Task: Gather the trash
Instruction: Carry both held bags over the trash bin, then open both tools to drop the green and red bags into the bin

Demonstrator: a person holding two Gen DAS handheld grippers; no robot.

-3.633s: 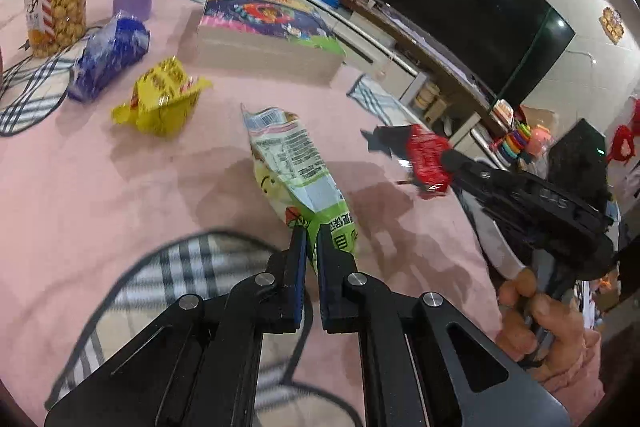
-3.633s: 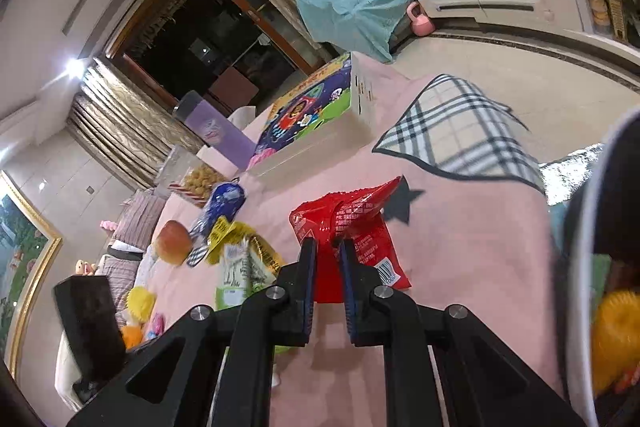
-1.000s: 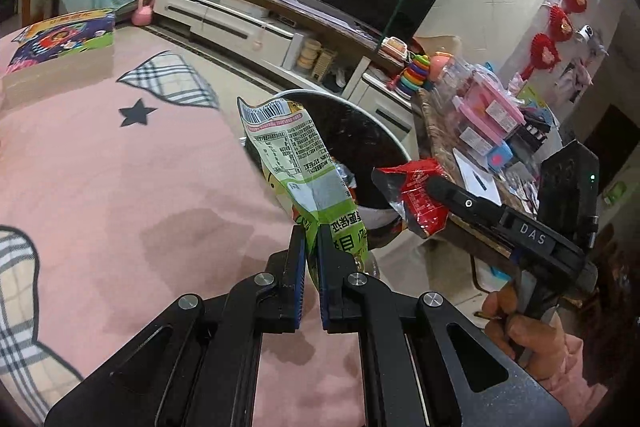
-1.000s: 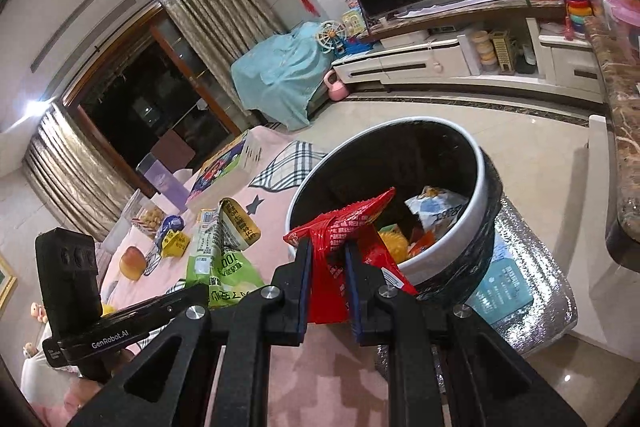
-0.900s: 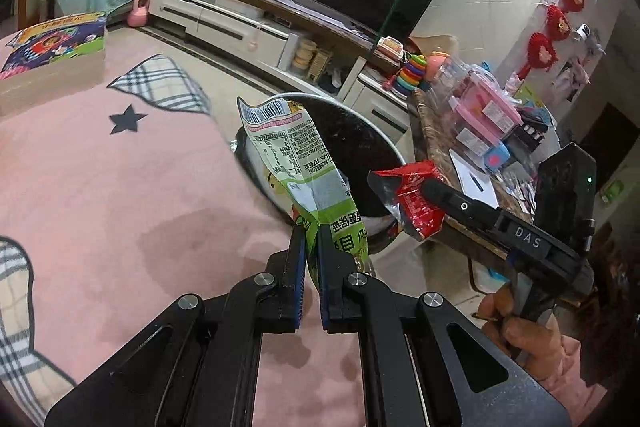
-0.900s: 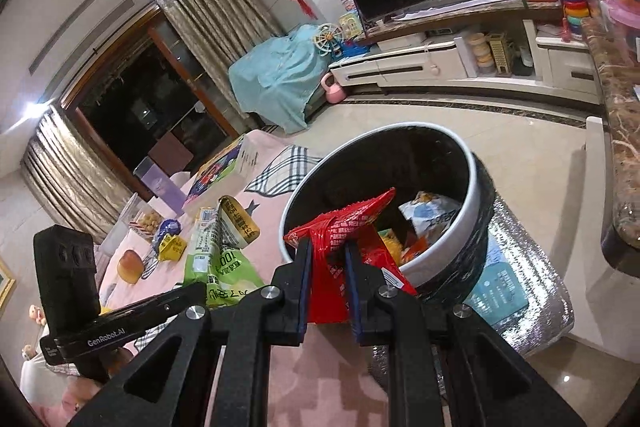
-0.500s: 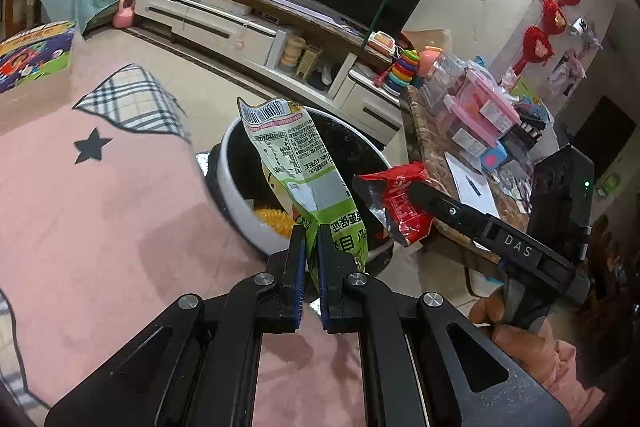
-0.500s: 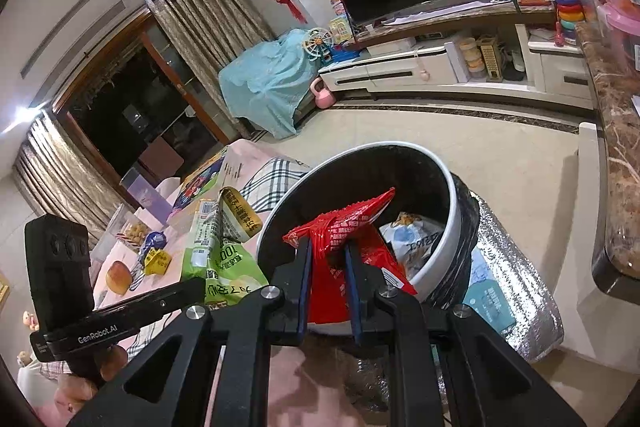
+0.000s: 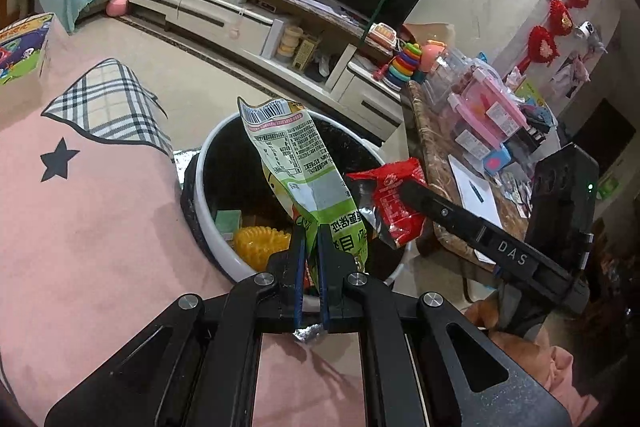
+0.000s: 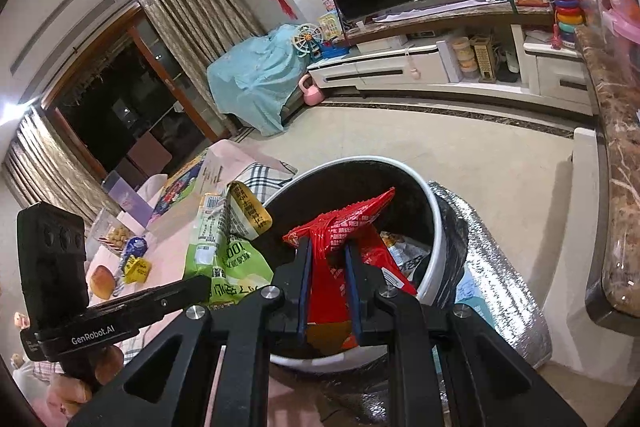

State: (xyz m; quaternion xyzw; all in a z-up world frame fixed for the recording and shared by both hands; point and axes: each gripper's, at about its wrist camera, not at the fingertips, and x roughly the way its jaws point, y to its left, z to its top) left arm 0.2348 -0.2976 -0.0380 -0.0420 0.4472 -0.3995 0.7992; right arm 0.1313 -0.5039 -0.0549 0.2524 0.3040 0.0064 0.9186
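My left gripper [image 9: 309, 233] is shut on a green and white snack wrapper [image 9: 298, 165] and holds it upright over the white-rimmed trash bin [image 9: 208, 223]. My right gripper [image 10: 326, 255] is shut on a red snack wrapper [image 10: 340, 227] and holds it over the same bin [image 10: 434, 239]. In the left wrist view the right gripper [image 9: 404, 193] comes in from the right with the red wrapper [image 9: 394, 197]. In the right wrist view the left gripper [image 10: 208, 283] comes in from the left with the green wrapper [image 10: 228, 251]. The bin holds several pieces of trash.
The pink tablecloth [image 9: 88, 227] lies left of the bin. More wrappers, a bun and a cup [image 10: 124, 255] lie on the table's far side. A marble counter [image 9: 440, 155] stands to the right, a TV stand [image 9: 224, 15] behind. Silver foil [image 10: 496, 267] surrounds the bin.
Both grippers have moved from the table out over the bin, each still holding its wrapper. The bin now lies directly under both wrappers.
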